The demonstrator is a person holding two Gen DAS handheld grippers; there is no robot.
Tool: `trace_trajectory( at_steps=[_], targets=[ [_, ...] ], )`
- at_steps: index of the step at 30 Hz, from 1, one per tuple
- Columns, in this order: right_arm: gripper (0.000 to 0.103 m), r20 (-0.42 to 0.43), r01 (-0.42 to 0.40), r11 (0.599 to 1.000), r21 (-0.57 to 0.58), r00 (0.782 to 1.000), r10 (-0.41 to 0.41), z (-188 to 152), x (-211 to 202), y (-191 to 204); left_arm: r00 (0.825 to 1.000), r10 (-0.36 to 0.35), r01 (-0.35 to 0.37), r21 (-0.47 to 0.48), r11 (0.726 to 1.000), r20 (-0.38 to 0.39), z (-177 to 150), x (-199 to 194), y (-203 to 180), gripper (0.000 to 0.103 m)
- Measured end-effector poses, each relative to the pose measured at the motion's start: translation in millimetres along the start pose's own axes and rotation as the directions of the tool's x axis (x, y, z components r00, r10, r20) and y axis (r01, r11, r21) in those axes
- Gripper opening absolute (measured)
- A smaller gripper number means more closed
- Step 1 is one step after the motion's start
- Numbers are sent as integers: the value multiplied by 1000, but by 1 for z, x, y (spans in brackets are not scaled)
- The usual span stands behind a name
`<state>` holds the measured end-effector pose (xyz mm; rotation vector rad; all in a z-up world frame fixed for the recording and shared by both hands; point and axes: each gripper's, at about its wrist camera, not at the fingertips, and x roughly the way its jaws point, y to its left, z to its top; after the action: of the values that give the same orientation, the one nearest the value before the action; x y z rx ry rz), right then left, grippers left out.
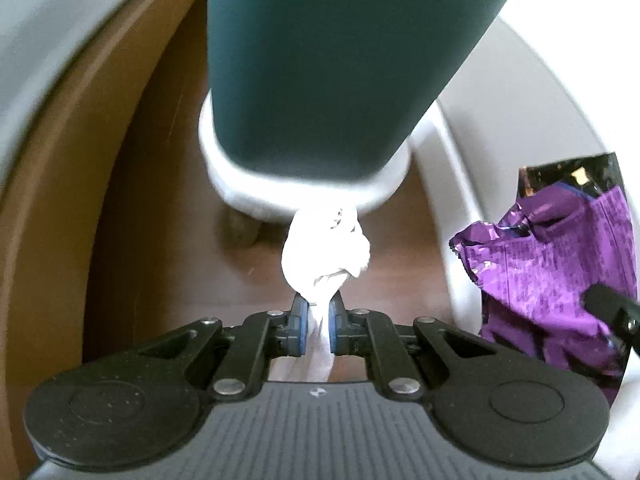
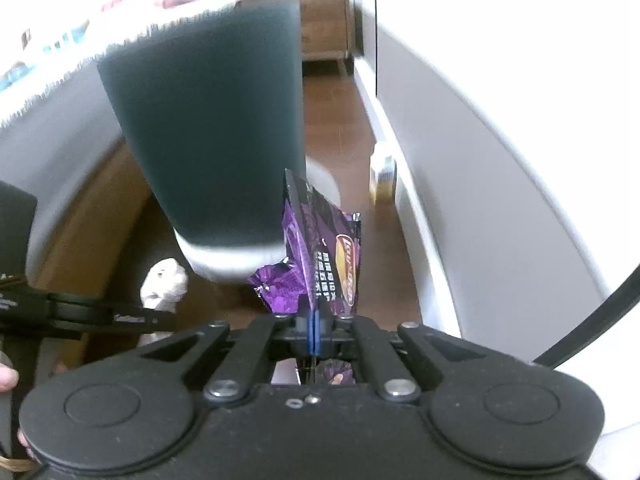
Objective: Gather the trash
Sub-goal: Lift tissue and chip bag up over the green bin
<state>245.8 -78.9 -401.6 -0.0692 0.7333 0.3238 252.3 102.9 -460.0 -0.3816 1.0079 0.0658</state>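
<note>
Left gripper [image 1: 318,312] clamped on crumpled white tissue [image 1: 326,250]; right gripper [image 2: 314,326] pinched on purple chip bag [image 2: 326,264]. Both held just short of dark teal bin [image 1: 320,68] with white rim. Behind: brown wood floor [image 1: 160,248], white wall [image 2: 480,128], baseboard, wooden cabinet [image 2: 326,24], small yellow box [image 2: 382,178].

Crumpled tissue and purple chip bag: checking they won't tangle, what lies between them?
Nothing: between tissue and purple chip bag, the left wrist view shows only bare wooden floor.
</note>
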Motion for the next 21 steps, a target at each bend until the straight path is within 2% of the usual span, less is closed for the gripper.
trace_trajectory(
  at_steps=[4, 8, 12, 16, 21],
  targets=[
    [1, 68, 12, 999, 32, 998, -14, 26, -46, 6, 996, -66, 66, 14, 998, 52, 24, -49, -14, 10],
    [1, 152, 28, 999, 19, 988, -31, 52, -87, 15, 984, -132, 127, 46, 991, 121, 51, -102, -18, 10],
    [1, 240, 49, 999, 14, 969, -51, 84, -116, 27, 958, -183, 161, 116, 980, 221, 82, -159, -16, 10],
    [1, 322, 41, 999, 8, 946, -41, 120, -131, 38, 931, -244, 209, 154, 966, 270, 123, -200, -6, 10],
    [1, 421, -8, 1000, 13, 907, 2, 164, -117, 48, 901, -285, 233, 187, 954, 329, 162, -209, -12, 10]
  ],
)
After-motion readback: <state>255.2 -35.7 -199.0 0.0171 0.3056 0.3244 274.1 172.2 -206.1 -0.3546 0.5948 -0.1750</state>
